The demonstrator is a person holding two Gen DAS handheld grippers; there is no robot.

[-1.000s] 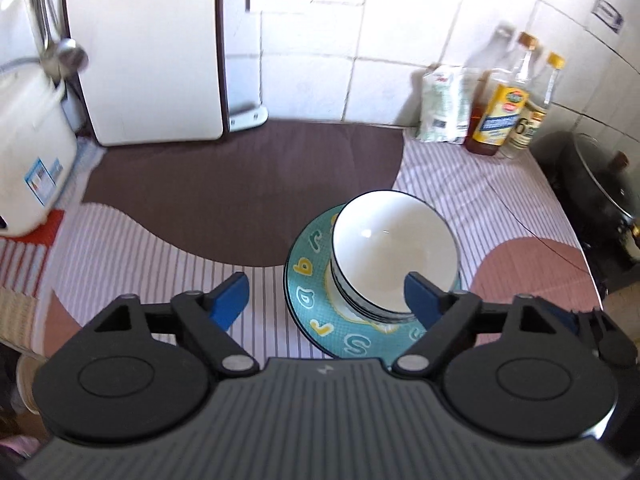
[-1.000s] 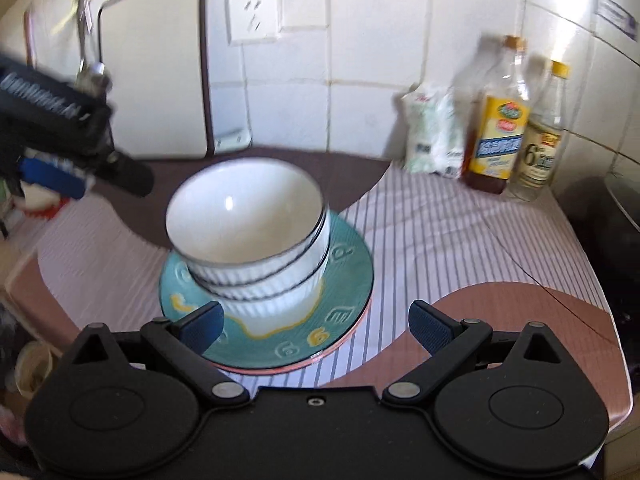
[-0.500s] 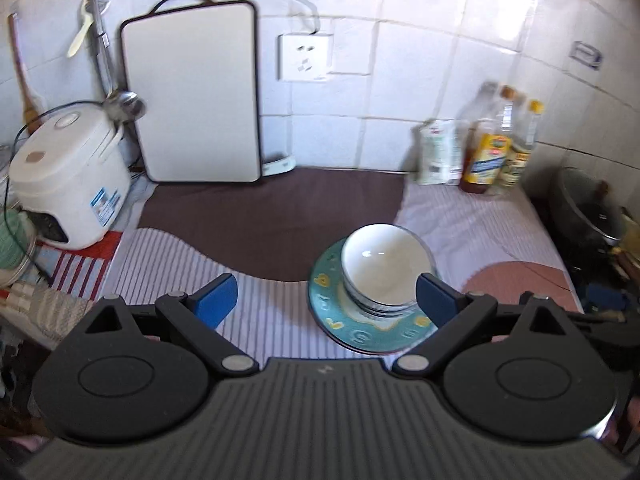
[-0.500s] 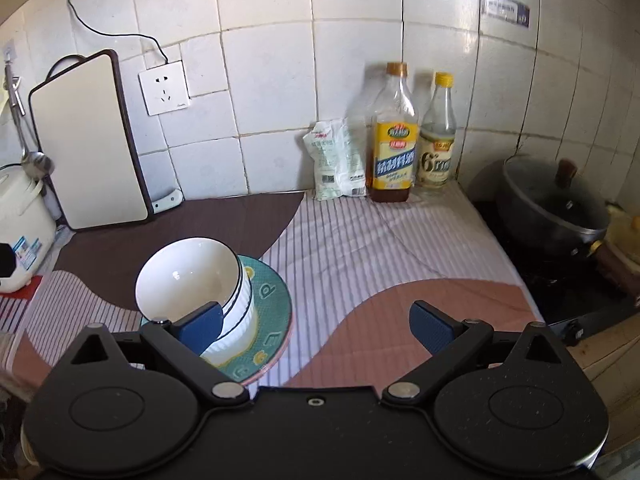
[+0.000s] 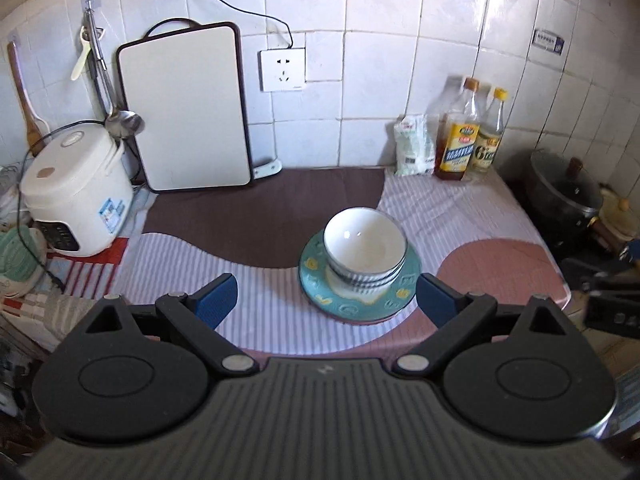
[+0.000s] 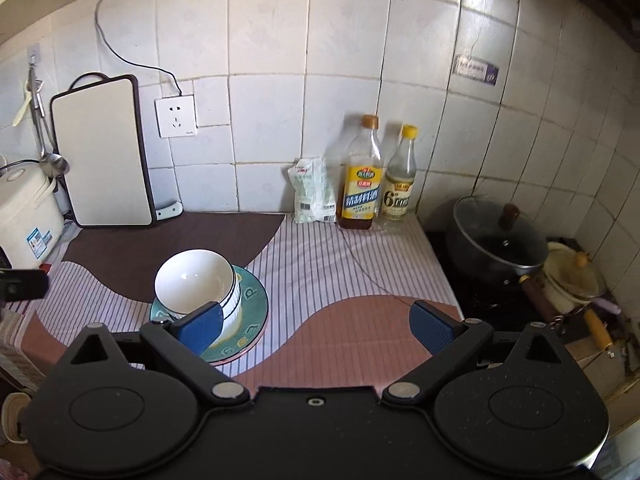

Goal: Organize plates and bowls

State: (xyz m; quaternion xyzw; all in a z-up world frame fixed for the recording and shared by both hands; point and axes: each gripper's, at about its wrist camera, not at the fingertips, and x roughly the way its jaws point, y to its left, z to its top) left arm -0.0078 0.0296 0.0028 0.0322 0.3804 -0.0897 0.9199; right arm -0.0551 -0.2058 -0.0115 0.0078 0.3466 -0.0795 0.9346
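Bowls [image 5: 365, 249] stacked on plate [image 5: 320, 285]

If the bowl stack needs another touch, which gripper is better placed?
Left, probably. The bowls on the plate sit nearly centred ahead of the open left gripper; for the open right gripper they lie off behind one finger.

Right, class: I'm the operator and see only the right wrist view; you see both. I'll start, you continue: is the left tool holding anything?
Observer: No. The left tool is open; its jaws have just been opening, with nothing between them.
Operator: I can't see the near rim of the plate. Anything on it?
Observer: Nothing; the bowls stand back from it.
Operator: What hangs furthest left on the wall?
Observer: A wooden spatula, above the rice cooker.
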